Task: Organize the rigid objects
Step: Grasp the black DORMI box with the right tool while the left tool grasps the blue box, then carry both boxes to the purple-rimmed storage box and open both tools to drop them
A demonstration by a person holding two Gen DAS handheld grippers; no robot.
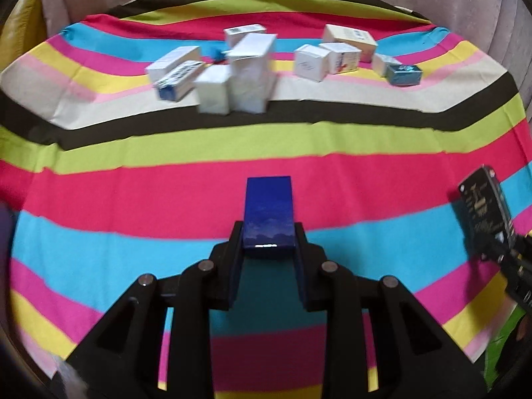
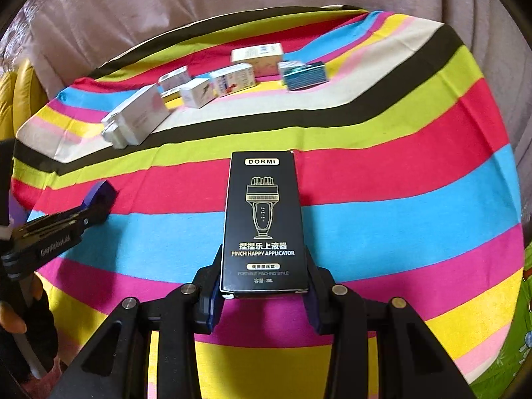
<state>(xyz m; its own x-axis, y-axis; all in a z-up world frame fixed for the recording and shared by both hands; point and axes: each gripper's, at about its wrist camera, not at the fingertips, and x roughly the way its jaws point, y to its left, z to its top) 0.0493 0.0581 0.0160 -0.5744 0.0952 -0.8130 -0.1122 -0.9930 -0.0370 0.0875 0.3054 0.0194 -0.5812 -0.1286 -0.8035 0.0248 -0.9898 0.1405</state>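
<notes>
Two grippers, one box apiece. Left gripper [image 1: 268, 232]: clenched on one dark blue box [image 1: 268, 212], which juts forward from between the pads above the striped cloth [image 1: 299, 153]. Right gripper [image 2: 264, 276]: clenched on one black box [image 2: 264, 222] printed "DORMI" and "PINCH HAPPY APPLICATOR", its near end pinched between the pads, its length pointing away over the cloth. Loose stock on the far stripes, counted from the left wrist view: about five white boxes in a left cluster [image 1: 216, 66], some upright and blurred, so the count is uncertain; about four pale boxes in a right cluster [image 1: 335, 56]; one teal box [image 1: 404, 74] at that cluster's right end. All loose boxes lie well apart from both grippers
</notes>
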